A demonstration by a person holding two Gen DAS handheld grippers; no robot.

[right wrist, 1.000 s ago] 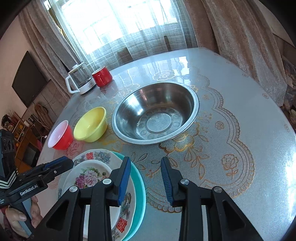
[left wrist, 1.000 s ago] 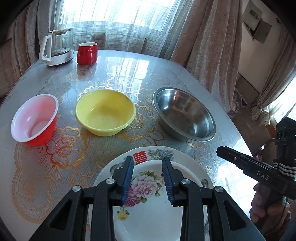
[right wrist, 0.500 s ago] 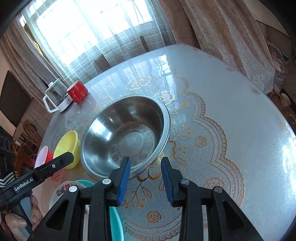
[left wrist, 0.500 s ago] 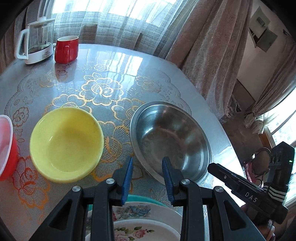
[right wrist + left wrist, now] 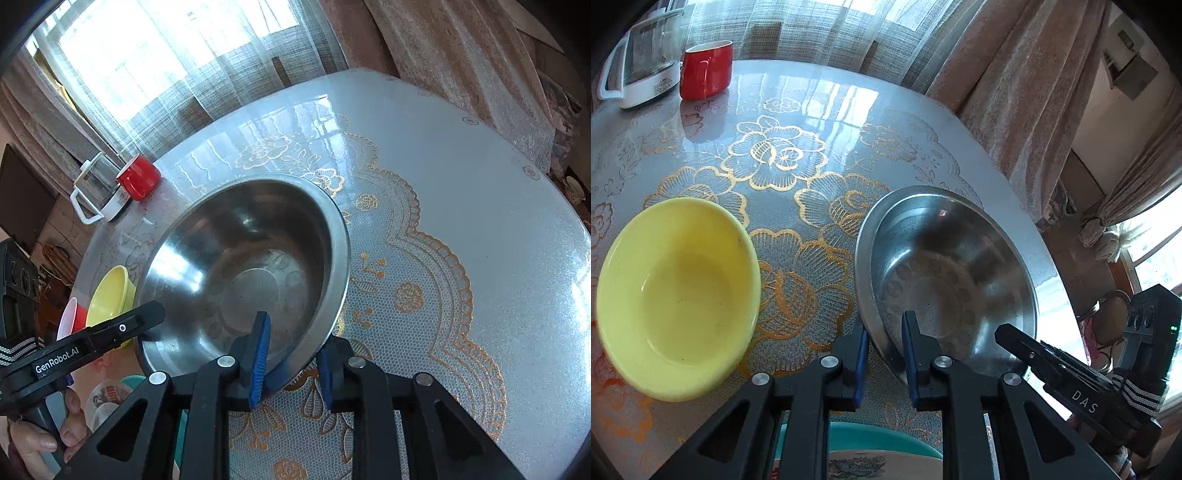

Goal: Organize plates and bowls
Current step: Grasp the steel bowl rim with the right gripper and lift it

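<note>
- Left wrist view: the left gripper (image 5: 884,354) straddles the near rim of the steel bowl (image 5: 945,280), one blue pad outside the wall and one inside; its jaws have just been closing on that rim and stand narrow.
- Right wrist view: the right gripper (image 5: 291,363) brackets the bowl's near-right rim likewise, left pad inside, right pad outside; its jaws have just been closing too.
- Whether either pair of pads presses the metal I cannot tell.
- The steel bowl sits on the lace-patterned table (image 5: 783,158), right of the yellow bowl (image 5: 676,299).
- Stacked plates (image 5: 879,458) lie under the left gripper, at the near edge.
- A red mug (image 5: 707,70) and glass kettle (image 5: 642,59) stand far back.
</note>
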